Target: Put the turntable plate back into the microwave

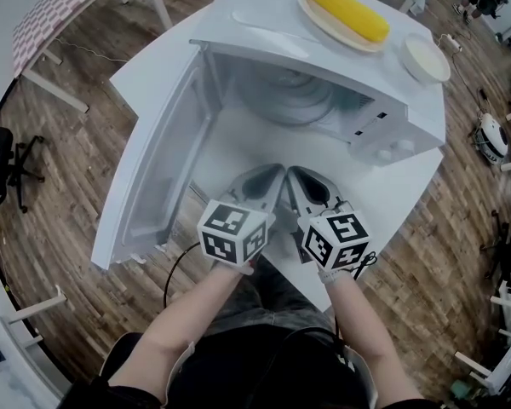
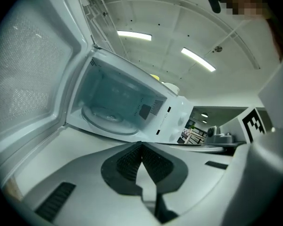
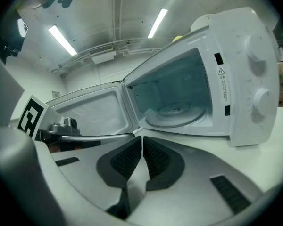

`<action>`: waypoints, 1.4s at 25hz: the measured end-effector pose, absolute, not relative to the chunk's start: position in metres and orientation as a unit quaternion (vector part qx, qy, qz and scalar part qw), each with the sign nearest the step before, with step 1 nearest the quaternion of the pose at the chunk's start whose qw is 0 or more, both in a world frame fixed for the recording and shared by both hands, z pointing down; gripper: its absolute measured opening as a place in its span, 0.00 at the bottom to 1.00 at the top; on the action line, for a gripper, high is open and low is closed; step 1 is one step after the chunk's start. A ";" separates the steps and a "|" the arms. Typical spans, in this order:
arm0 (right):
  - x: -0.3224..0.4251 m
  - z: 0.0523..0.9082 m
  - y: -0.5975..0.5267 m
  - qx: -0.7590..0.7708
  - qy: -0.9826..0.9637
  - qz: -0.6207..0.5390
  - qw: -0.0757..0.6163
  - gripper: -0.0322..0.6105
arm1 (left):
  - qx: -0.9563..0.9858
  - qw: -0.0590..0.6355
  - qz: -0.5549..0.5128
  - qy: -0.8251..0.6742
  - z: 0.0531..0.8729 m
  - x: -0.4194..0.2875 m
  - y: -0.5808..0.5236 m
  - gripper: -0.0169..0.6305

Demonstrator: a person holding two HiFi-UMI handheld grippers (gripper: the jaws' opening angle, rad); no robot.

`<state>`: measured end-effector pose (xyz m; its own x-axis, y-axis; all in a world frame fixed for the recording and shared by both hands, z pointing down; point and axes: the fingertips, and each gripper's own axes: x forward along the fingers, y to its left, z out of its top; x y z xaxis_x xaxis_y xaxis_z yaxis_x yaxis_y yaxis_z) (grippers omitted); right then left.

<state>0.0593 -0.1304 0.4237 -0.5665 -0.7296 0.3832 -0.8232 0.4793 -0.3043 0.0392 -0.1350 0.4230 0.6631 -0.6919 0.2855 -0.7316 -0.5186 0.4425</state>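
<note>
The clear glass turntable plate (image 1: 294, 98) lies flat inside the open white microwave (image 1: 383, 130); it also shows in the left gripper view (image 2: 108, 116) and the right gripper view (image 3: 174, 114). The microwave door (image 1: 153, 173) is swung wide to the left. My left gripper (image 1: 264, 184) and right gripper (image 1: 304, 186) sit side by side on the white table in front of the opening. Both are shut with nothing between their pads, seen close up on the left gripper (image 2: 141, 146) and the right gripper (image 3: 142, 140). Neither touches the plate.
On top of the microwave rests a plate with a yellow corn cob (image 1: 347, 11) and a small white dish (image 1: 426, 59). The white table (image 1: 400, 190) ends close behind my hands. Wooden floor surrounds it, with a black chair (image 1: 8, 162) at the left.
</note>
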 end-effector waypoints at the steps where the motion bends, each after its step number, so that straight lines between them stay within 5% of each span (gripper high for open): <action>1: 0.059 0.422 -0.127 0.454 -0.855 0.229 0.101 0.10 | 0.872 0.267 0.039 -0.408 0.422 0.039 -0.132 0.05; 35: 0.058 0.391 -0.034 0.448 -0.866 0.203 0.093 0.10 | 0.889 0.234 0.063 -0.389 0.403 0.041 -0.036 0.05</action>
